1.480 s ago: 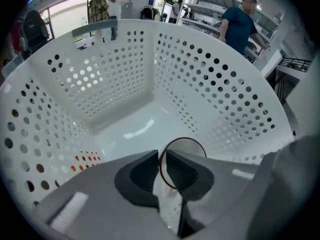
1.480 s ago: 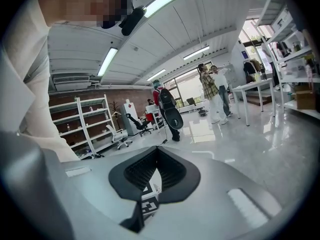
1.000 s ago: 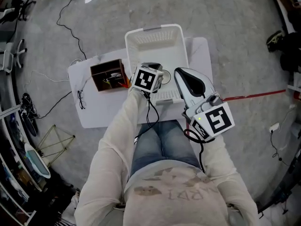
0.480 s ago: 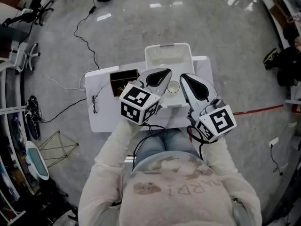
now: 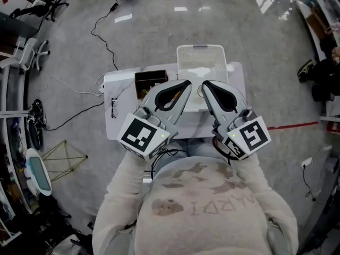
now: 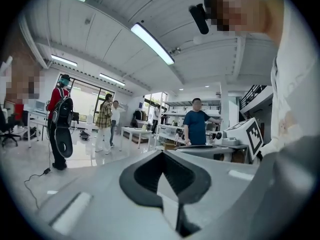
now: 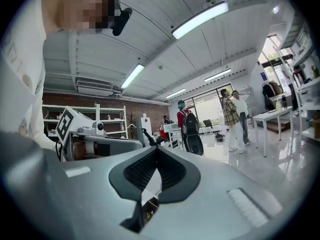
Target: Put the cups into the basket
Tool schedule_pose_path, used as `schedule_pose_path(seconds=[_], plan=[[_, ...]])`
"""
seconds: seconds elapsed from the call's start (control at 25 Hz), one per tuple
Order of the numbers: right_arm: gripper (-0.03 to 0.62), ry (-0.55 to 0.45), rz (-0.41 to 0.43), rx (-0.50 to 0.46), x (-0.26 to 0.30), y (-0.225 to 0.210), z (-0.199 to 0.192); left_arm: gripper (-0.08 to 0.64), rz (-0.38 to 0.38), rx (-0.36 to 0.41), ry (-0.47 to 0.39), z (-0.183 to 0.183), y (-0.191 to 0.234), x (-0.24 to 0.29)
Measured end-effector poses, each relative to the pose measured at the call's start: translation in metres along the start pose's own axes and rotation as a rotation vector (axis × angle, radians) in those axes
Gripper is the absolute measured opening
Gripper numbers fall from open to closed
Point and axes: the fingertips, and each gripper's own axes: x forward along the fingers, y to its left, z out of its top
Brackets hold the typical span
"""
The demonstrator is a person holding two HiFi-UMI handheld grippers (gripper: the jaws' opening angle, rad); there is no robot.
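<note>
The white basket (image 5: 199, 62) stands at the far side of the small white table (image 5: 119, 92), partly covered by my raised grippers. No cup shows in any view; the basket's near part is hidden. My left gripper (image 5: 183, 85) and right gripper (image 5: 206, 85) are held high side by side, close to the head camera, above the table. The two gripper views look level across the room. The left gripper (image 6: 161, 156) is shut with nothing held, and so is the right gripper (image 7: 156, 153).
A brown open box (image 5: 149, 81) sits on the table left of the basket, and a pair of glasses (image 5: 113, 108) lies near the left edge. Cables trail over the floor at left. Several people (image 6: 196, 121) stand around the room among tables and shelves.
Both grippers have risen away from the table toward the head camera. The left one has left the basket. The table and basket now look smaller and farther.
</note>
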Motion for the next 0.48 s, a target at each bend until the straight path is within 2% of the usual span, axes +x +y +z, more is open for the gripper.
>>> schedule_pose_path(seconds=[0.48], plan=[[0.028,-0.009,0.028,-0.026,0.014,0.038,0.016,0.000,-0.002,0.018,-0.053,0.017,-0.002,-0.032]])
